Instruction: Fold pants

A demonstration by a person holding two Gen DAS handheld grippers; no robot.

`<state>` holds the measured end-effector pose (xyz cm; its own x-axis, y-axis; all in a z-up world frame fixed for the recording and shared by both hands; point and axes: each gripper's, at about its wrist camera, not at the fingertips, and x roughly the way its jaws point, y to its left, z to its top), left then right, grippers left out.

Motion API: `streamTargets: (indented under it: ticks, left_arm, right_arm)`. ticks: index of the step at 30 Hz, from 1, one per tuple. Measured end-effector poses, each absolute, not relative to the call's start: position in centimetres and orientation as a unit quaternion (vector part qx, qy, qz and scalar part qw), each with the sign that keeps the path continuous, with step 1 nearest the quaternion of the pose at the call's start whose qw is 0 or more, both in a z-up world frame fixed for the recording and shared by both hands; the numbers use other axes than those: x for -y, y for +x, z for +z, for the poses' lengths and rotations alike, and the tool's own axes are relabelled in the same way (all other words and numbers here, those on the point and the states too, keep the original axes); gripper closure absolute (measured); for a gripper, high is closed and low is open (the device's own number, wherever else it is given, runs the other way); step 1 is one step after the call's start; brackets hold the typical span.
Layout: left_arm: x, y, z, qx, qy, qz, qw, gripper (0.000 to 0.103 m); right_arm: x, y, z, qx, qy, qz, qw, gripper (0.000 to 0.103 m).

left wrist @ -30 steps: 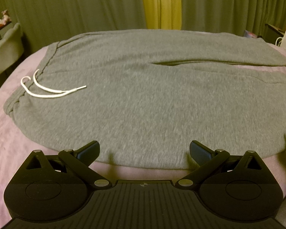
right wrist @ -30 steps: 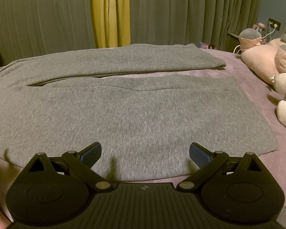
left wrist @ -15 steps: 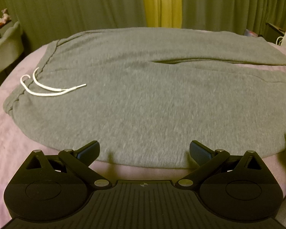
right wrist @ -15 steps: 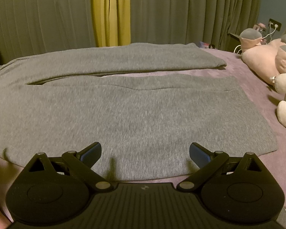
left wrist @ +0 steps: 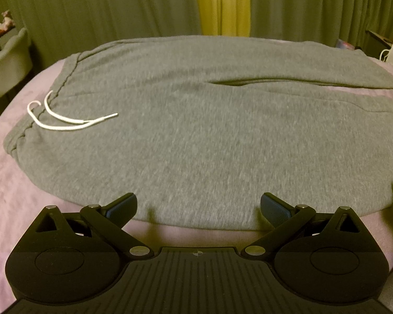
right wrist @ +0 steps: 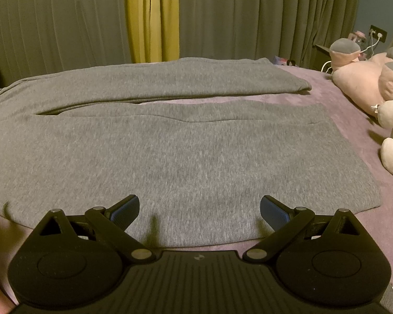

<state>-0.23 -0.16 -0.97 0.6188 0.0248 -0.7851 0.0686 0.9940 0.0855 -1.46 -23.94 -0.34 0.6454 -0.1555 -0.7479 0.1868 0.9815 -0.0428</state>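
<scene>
Grey sweatpants (left wrist: pixel 196 136) lie spread flat on a purple bed (left wrist: pixel 10 198), waistband to the left with a white drawstring (left wrist: pixel 65 121) lying on the cloth. Both legs (right wrist: pixel 186 141) run to the right, the far leg (right wrist: pixel 170 83) a little apart from the near one. My left gripper (left wrist: pixel 198 206) stands open over the near edge of the hip area, nothing between its fingers. Over the near leg's front hem edge, my right gripper (right wrist: pixel 199 206) is open as well, holding nothing.
Pink and grey plush toys (right wrist: pixel 374 86) lie on the bed at the right, beyond the leg cuffs. Green and yellow curtains (right wrist: pixel 152 18) hang behind the bed. A pale chair (left wrist: pixel 7 62) stands at the far left, a nightstand with cables (left wrist: pixel 390 49) at the far right.
The left view has drifted slightly, so the pants sit a touch lower and nearer. Both grippers stay open; the pants have not moved.
</scene>
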Motion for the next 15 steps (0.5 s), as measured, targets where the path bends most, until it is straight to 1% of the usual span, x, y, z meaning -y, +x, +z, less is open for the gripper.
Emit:
streamTargets:
  ticks: [15]
  left_arm:
    - [0.25,-0.19,-1.11,-0.441,0.052,-0.011,0.896,0.0]
  right_arm:
    - [24.02,-1.59,-0.58,-0.411,0.021,-0.095,0.906,0.004]
